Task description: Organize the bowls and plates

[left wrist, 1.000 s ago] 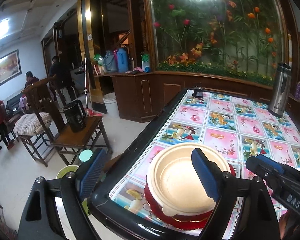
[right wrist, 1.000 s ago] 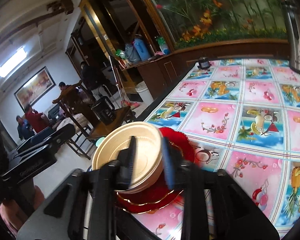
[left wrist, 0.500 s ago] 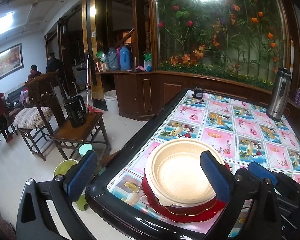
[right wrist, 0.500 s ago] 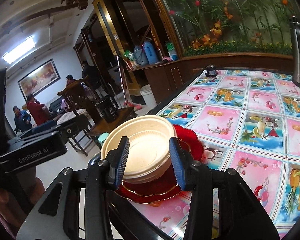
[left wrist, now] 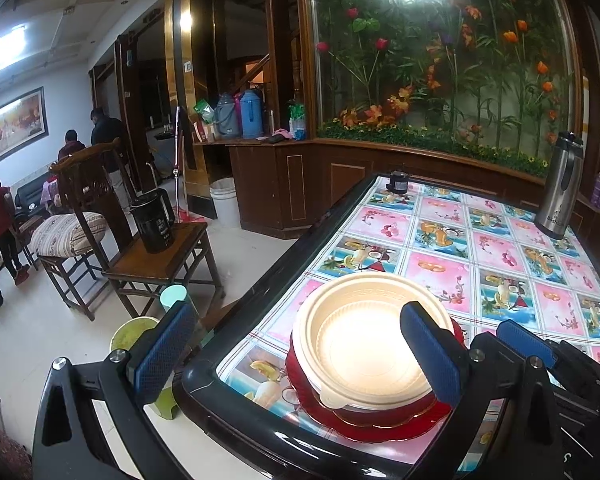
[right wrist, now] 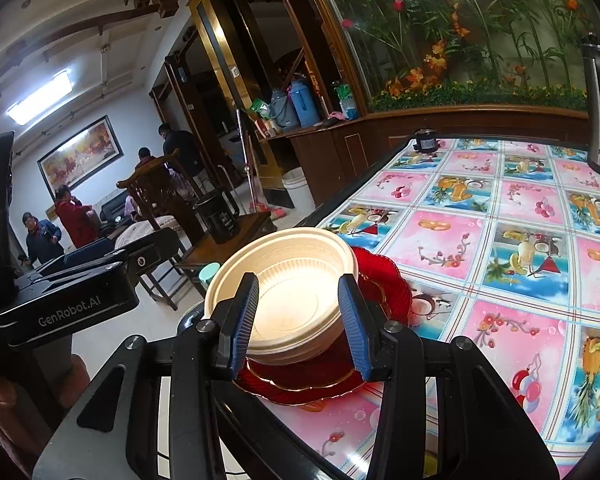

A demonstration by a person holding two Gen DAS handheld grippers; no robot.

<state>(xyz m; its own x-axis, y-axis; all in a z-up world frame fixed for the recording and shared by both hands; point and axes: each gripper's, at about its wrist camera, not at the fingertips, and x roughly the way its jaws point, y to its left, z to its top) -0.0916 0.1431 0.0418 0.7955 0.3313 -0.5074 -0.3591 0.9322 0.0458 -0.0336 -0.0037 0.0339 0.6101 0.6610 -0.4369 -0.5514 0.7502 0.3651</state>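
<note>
A stack of cream bowls (left wrist: 364, 344) sits on red glass plates (left wrist: 380, 420) at the near left corner of the table. My left gripper (left wrist: 296, 332) is open wide. Its left finger hangs off the table edge over the floor and its right finger (left wrist: 428, 356) stands in front of the bowls' right side. In the right wrist view the cream bowls (right wrist: 292, 264) and red plates (right wrist: 380, 280) lie just beyond my right gripper (right wrist: 298, 308). That gripper is open, its pads in front of the bowls' near side with a gap narrower than the bowl and nothing pressed.
The table has a raised black rim (left wrist: 260, 280) and a patterned pink and blue cloth. A steel flask (left wrist: 560, 192) and a small black object (left wrist: 398, 182) stand at the far end. Left of the table are a wooden chair with a black jug (left wrist: 154, 220), a green stool (left wrist: 132, 332) and people.
The left gripper's jaws spread wider. The right gripper backed off a little from the bowls and rolled slightly, and the bowls sit more level on the plates.
</note>
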